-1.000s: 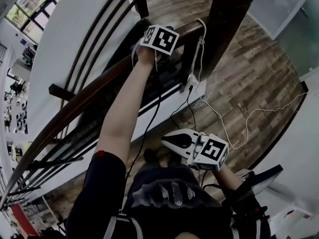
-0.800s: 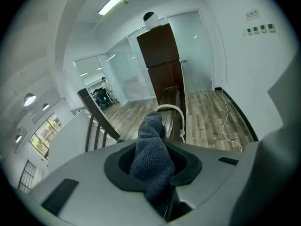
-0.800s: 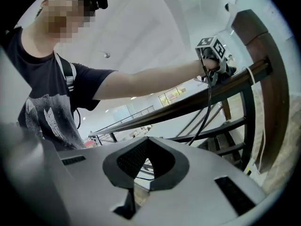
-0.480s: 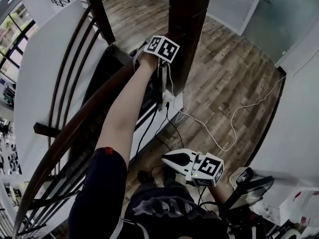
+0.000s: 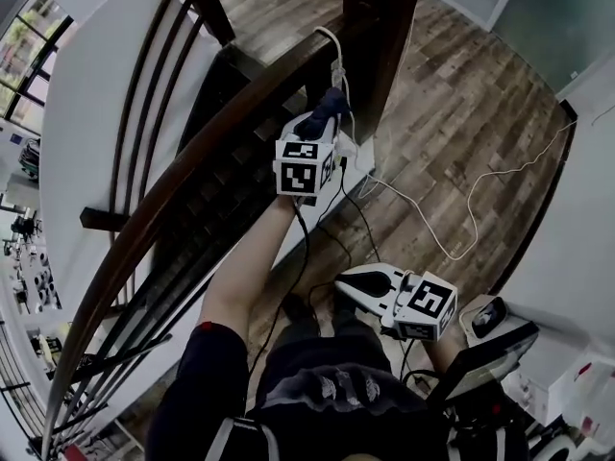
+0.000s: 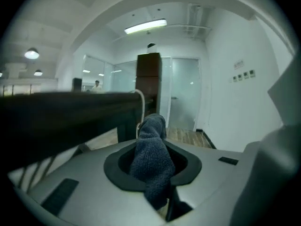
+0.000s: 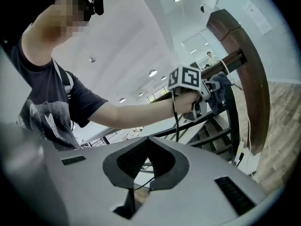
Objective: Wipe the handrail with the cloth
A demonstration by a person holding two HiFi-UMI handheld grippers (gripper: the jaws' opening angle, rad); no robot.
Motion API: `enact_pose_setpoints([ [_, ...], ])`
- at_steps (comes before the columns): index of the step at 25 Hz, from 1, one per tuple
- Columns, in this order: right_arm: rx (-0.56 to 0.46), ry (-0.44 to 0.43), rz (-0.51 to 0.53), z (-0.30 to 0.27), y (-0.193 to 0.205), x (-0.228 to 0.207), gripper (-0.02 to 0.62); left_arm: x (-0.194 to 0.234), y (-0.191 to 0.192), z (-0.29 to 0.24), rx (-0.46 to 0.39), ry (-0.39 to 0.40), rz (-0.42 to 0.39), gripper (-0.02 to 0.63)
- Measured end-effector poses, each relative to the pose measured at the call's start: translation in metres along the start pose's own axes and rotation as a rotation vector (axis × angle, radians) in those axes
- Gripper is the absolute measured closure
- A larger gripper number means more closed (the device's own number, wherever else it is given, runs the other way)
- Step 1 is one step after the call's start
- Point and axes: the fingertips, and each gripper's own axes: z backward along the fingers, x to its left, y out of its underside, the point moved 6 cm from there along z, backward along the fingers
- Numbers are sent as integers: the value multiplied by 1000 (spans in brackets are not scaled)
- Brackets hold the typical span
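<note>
A dark wooden handrail [image 5: 192, 176] slopes up from lower left to a thick newel post [image 5: 384, 27]. My left gripper [image 5: 312, 128] is just right of the rail near the post, shut on a dark blue cloth [image 5: 323, 109]. In the left gripper view the cloth [image 6: 151, 157] bulges up out of the jaws, and the rail [image 6: 61, 109] runs dark along the left, a little above it; I cannot tell if they touch. My right gripper [image 5: 343, 277] hangs low by my body, shut on nothing. The right gripper view shows its jaws closed [image 7: 146, 145] and the left gripper [image 7: 207, 91] by the post.
A white cable [image 5: 338, 65] loops over the rail next to the post and trails across the wood floor [image 5: 461, 113]. Dark balusters [image 5: 144, 94] and stair treads [image 5: 231, 200] lie left of and under the rail. A white wall [image 5: 86, 113] lies beyond.
My left gripper has come down off the top of the rail, toward me, and now sits beside it with the cloth pointing up. The right gripper has stayed low.
</note>
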Motion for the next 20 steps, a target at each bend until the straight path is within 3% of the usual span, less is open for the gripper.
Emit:
enact_pose_setpoints([
  [2, 6, 2, 19, -2, 5, 0, 591, 21, 29, -17, 14, -54, 115, 514],
  [4, 14, 19, 26, -1, 14, -2, 592, 43, 44, -41, 56, -117, 173, 514],
  [7, 30, 63, -45, 4, 28, -6, 592, 74, 51, -77, 112, -188, 237, 514],
  [10, 63, 110, -104, 16, 52, -9, 592, 87, 67, -98, 156, -247, 253, 514],
  [15, 71, 168, -129, 39, 68, -10, 592, 82, 82, -110, 146, -314, 240, 514],
  [17, 72, 172, -129, 47, 70, -8, 592, 74, 80, -106, 173, -302, 218, 515],
  [20, 79, 164, -128, 40, 62, -4, 592, 77, 81, -105, 279, -241, 183, 514],
])
